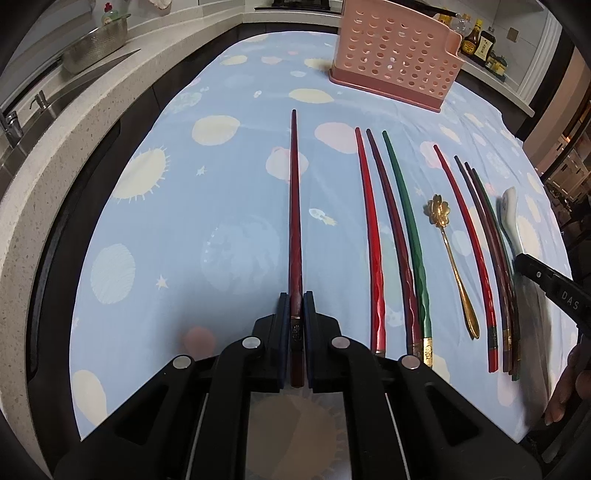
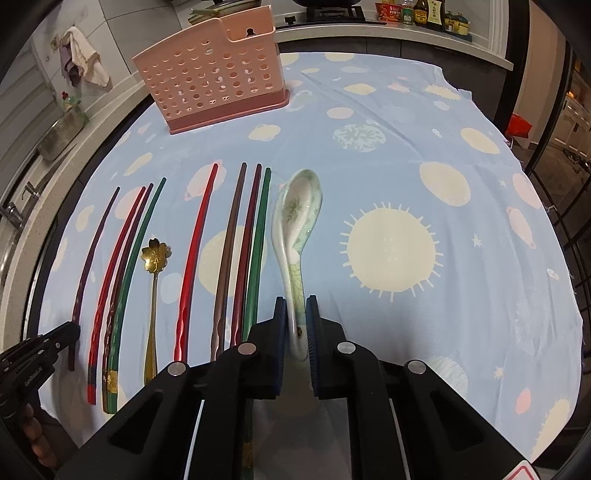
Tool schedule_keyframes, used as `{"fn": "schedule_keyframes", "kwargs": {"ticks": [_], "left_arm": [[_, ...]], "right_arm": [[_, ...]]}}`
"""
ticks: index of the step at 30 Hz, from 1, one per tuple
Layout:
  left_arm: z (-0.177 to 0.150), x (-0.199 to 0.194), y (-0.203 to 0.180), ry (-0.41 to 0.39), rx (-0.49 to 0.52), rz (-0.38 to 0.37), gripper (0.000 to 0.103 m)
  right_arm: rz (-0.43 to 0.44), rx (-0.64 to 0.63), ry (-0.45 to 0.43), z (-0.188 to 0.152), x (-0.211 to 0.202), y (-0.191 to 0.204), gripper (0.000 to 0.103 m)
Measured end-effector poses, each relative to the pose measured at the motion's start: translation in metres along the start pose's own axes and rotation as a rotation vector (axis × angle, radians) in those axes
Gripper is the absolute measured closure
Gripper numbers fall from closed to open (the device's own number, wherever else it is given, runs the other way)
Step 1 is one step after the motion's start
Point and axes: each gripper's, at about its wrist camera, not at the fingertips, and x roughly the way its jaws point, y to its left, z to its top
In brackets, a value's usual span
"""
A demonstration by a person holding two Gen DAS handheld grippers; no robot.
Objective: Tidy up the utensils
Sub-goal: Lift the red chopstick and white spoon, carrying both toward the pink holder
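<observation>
My left gripper (image 1: 295,297) is shut on the thick end of a dark red chopstick (image 1: 294,206), which points away along the blue cloth. My right gripper (image 2: 296,301) is shut on the handle of a white ceramic spoon (image 2: 297,210) with a green pattern. Several more chopsticks in red, brown and green (image 1: 391,236) (image 2: 243,251) lie in a row between the grippers. A gold flower-shaped spoon (image 1: 448,254) (image 2: 154,266) lies among them. A pink perforated utensil holder (image 1: 395,55) (image 2: 210,85) stands at the far side.
The table carries a blue cloth with suns and planets (image 2: 406,166). A kitchen counter with a sink (image 1: 44,107) and metal colander (image 1: 96,46) runs along the left. Sauce bottles (image 2: 424,13) stand on the back counter.
</observation>
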Motion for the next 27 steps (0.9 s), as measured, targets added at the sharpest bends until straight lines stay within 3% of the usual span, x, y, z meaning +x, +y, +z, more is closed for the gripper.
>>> {"fn": "schedule_keyframes", "kwargs": {"ticks": [7,14,27], "left_arm": [[0.001,-0.024,0.004,-0.050,-0.012,-0.014,0.096],[0.013,-0.065,0.007,-0.149,-0.035,-0.037,0.096],[0.065,-0.127,0.012,-0.342,-0.061,-0.053,0.096]], "right_arm": [[0.014,0.013,-0.057,0.004,-0.029,-0.001,0.095],[0.041,0.022,-0.141,0.016,-0.067,0.002,0.095],[0.090,0.037,-0.232,0.046,-0.105,0.001,0.096]]}}
